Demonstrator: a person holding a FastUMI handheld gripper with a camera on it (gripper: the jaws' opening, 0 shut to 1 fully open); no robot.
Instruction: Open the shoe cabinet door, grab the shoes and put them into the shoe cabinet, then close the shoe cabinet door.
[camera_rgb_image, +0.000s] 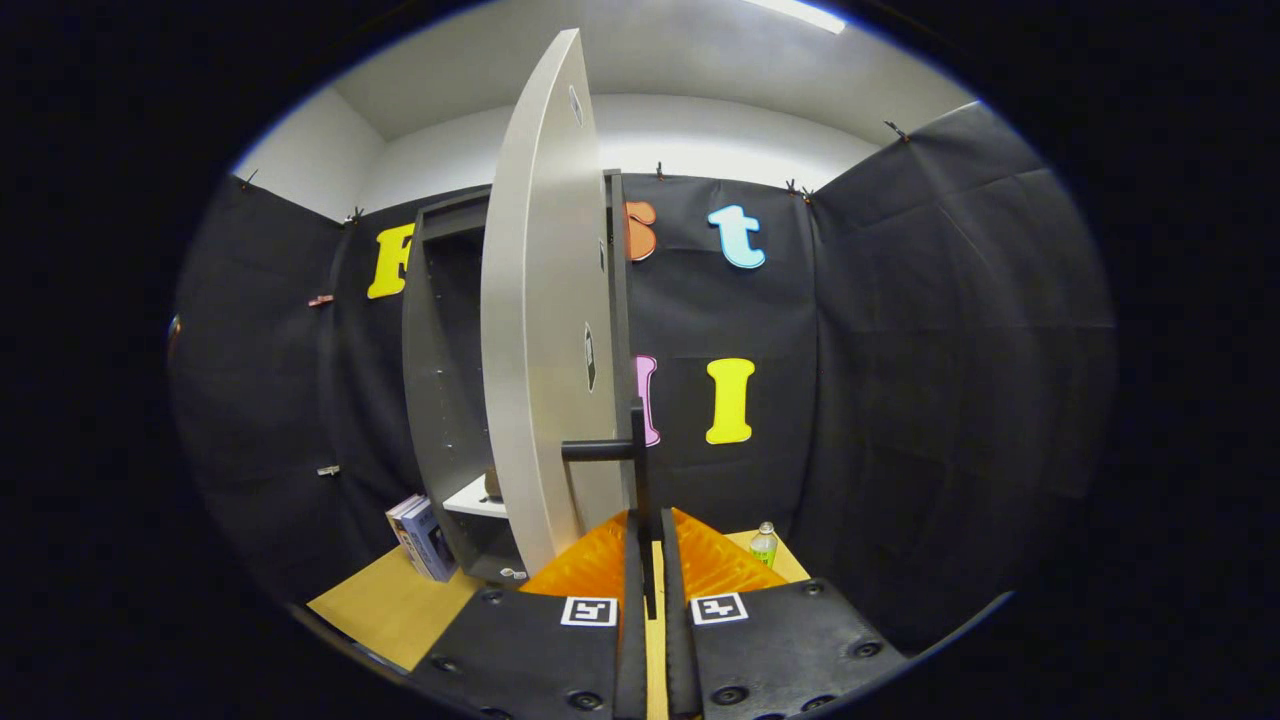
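Note:
The shoe cabinet (430, 380) is a dark upright box against the booth wall. Its pale door (540, 330) is swung out toward me and I see it almost edge-on. A black handle (637, 450) sticks out from the door on a short stem. My gripper (650, 530) is shut on the lower end of that handle, with a finger on each side of the bar. Inside the cabinet a white shelf (472, 503) carries a small brown thing (492, 485), possibly a shoe, mostly hidden by the door.
A few books (422, 537) lean against the cabinet's lower left side on the wooden floor (385, 605). A small green bottle (764, 545) stands beyond my fingers to the right, near the black cloth wall.

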